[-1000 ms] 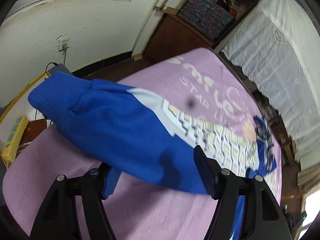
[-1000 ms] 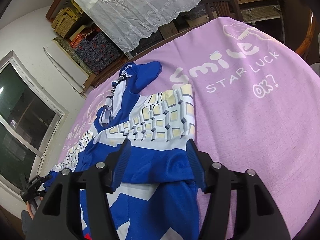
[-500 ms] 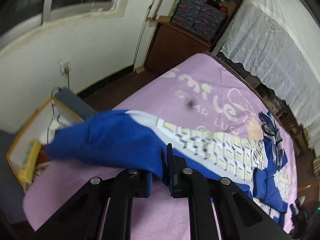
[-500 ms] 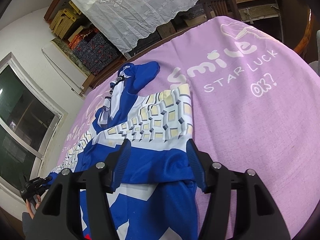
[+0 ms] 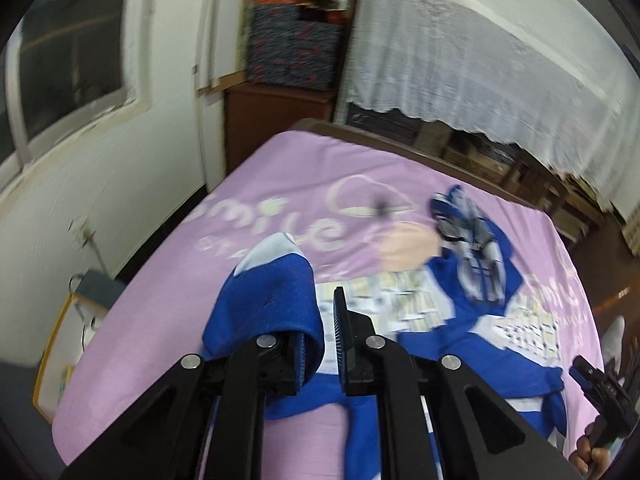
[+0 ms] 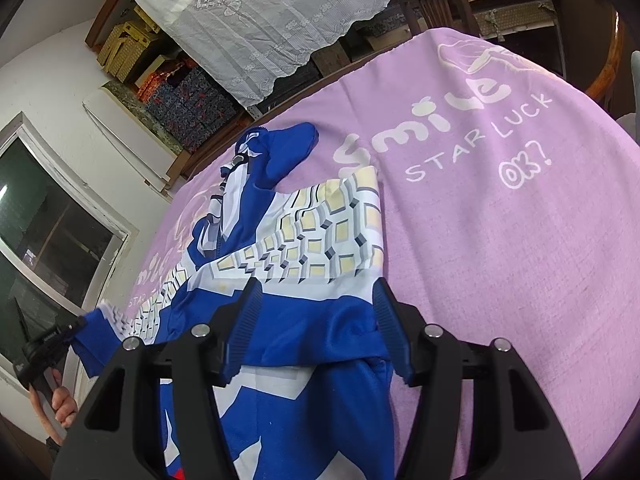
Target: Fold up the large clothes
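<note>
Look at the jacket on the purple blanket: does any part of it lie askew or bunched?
Yes. The blue jacket is not flat: its collar is crumpled at the far end, and one sleeve is lifted, pinched in the left gripper.

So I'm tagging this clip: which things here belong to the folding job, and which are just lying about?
Part of the job:
- blue jacket
- its sleeve, held in the left tool
- right tool, open over the jacket
- purple blanket underneath

Lying about:
- lace curtain
- patterned boxes
- window

Both wrist views look down, close, sharing the jacket (image 5: 472,280).
</note>
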Available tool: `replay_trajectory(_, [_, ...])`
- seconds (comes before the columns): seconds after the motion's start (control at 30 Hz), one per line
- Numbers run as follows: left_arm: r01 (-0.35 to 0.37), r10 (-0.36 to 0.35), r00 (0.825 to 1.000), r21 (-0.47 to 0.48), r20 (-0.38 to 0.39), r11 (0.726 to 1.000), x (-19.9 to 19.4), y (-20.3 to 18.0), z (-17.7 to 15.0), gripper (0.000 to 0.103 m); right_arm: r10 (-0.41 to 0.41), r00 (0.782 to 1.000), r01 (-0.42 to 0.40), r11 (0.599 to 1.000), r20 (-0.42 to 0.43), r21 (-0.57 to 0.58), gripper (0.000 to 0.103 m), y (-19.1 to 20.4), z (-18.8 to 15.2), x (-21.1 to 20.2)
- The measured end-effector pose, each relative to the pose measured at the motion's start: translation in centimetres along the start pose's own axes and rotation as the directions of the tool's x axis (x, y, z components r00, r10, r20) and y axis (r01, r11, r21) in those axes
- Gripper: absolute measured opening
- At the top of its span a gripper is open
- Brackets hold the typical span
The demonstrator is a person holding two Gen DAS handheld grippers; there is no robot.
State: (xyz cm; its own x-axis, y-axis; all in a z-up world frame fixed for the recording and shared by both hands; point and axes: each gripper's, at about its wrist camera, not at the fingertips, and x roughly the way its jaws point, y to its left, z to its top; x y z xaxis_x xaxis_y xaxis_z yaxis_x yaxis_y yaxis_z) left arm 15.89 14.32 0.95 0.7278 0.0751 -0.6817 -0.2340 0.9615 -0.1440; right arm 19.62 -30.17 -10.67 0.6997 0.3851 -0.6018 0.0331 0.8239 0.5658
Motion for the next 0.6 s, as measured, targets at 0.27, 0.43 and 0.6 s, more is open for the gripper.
replay_trajectory(0.27, [0.079, -0.082, 0.997, 0.172, 0.011, 0.982, 0.2, -10.4, -0.6, 0.012, 0.025, 1.000, -0.025, 1.000, -0.003, 0.017, 0.056, 0.0, -0.1, -0.2])
replay_trajectory(0.43, [0.120, -0.122, 0.992, 0.291, -0.010, 0.949, 1.3, -16.7, -3.0, 0.012, 0.039, 0.999, -0.039, 0.999, 0.001, 0.032, 0.056, -0.3, 0.0, -0.5])
replay_trajectory(0.6, [0.164, -0.147, 0.986, 0.374, -0.074, 0.913, 3.8, -21.5, -6.6, 0.013, 0.060, 0.998, -0.060, 0.996, 0.002, 0.062, 0.057, -0.9, 0.2, -0.7])
